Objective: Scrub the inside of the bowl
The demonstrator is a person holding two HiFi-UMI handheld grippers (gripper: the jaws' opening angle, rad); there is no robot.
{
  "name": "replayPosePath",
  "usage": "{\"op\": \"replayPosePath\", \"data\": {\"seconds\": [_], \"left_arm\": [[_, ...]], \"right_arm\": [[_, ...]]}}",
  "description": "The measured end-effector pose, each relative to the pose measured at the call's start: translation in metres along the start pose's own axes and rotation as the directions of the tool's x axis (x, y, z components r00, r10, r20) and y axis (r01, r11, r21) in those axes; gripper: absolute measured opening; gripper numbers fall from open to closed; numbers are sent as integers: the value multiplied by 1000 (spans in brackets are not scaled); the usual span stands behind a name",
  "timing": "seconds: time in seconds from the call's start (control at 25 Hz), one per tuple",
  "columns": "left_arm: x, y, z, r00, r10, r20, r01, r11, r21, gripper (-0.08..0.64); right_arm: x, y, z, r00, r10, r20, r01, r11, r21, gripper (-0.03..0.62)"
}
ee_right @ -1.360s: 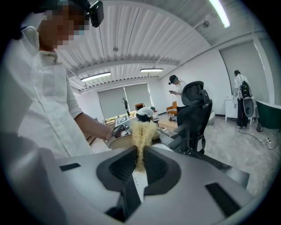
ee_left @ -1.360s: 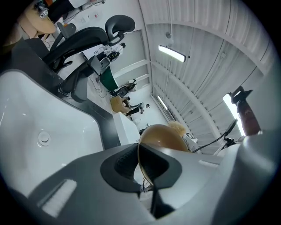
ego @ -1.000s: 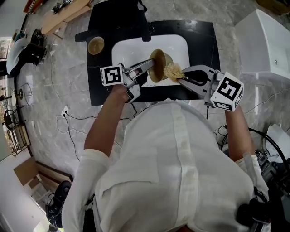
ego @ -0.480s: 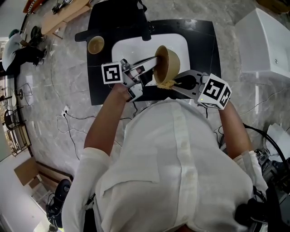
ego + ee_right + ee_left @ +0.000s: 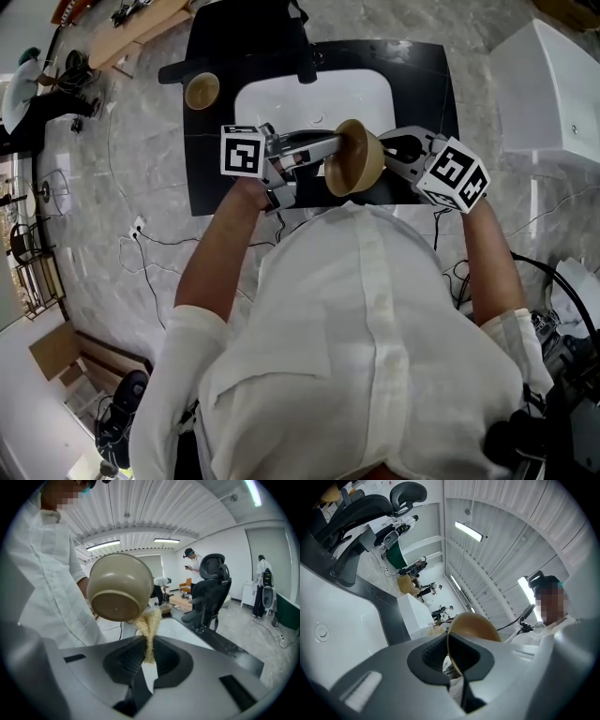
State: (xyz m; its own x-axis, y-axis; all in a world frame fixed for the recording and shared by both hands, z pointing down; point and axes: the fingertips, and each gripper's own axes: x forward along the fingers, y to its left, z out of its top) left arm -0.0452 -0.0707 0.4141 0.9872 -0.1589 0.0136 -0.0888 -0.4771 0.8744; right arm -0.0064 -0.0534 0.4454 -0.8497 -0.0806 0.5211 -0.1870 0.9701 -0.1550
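A black countertop (image 5: 211, 187) carries a white sink basin (image 5: 281, 98) sunk into its middle. A small tan bowl (image 5: 202, 90) stands upright on the counter's far left corner, just beside the basin and apart from it. Around the counter lies a grey marbled floor (image 5: 141, 159), where thin dark cables (image 5: 169, 246) trail from a white socket block (image 5: 137, 228). A cardboard box (image 5: 52, 361) lies on a lighter patch at the lower left.

Two bowls (image 5: 354, 157) (image 5: 202, 91) — one scrubber (image 5: 150, 620), one sink (image 5: 281, 98) — two grippers (image 5: 451, 657) (image 5: 148, 657)
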Motion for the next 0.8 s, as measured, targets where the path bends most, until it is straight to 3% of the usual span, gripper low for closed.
{"op": "replayPosePath", "data": {"seconds": [0.32,0.8], "left_arm": [[-1,14,-21,995,46,-85,-46,999,6,15],[-18,40,-7,994,108,13,-107,992,-64,15]], "right_arm": [[-20,-13,25,996,-58,60,60,998,-21,37],[-42,4,53,989,-42,144,51,997,-58,37]]}}
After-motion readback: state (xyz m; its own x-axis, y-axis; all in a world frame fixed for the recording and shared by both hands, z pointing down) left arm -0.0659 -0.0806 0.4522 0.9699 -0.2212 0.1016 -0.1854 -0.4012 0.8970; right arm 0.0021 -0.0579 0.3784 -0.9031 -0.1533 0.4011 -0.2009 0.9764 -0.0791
